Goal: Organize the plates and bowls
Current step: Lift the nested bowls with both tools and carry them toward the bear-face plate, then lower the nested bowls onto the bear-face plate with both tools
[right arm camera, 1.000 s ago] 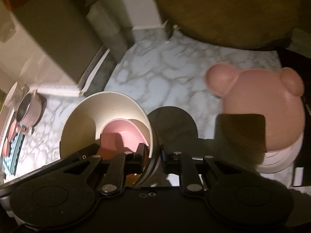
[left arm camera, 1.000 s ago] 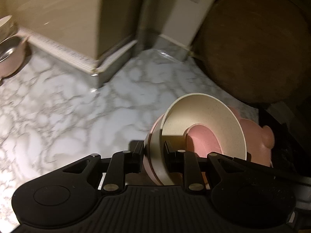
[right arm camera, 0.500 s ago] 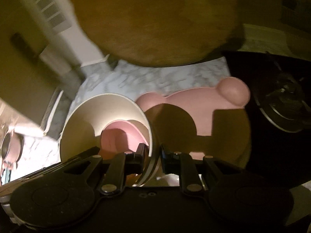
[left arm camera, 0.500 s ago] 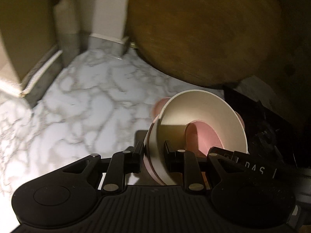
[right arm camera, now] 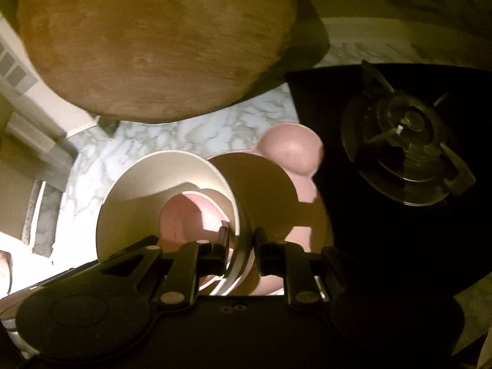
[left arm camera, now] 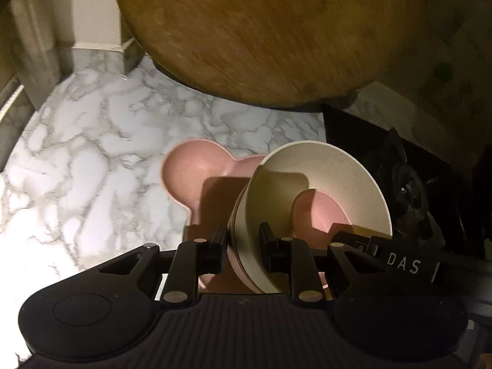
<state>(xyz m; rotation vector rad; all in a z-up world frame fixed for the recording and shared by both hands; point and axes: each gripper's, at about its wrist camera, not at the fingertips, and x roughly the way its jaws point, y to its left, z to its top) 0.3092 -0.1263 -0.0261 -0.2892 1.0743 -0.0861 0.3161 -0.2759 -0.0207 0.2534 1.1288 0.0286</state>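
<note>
Both grippers hold one nested stack of bowls by opposite rims. My left gripper (left arm camera: 243, 240) is shut on the left rim of the cream bowl (left arm camera: 335, 175), which has a small pink bowl (left arm camera: 323, 212) inside. My right gripper (right arm camera: 241, 243) is shut on the right rim of the same cream bowl (right arm camera: 153, 184). The stack hangs just above a pink bear-eared plate (left arm camera: 196, 166) on the marble counter; its ear also shows in the right wrist view (right arm camera: 292, 147).
A large round wooden board (left arm camera: 270, 30) leans at the back, close behind the plate. A black gas hob with a burner (right arm camera: 406, 147) lies right of the plate. Marble counter (left arm camera: 77, 153) stretches to the left, with a wall corner (left arm camera: 46, 30) at far left.
Both grippers have carried the bowl stack right and toward the back, from open counter to directly over the pink bear plate. Grips are unchanged.
</note>
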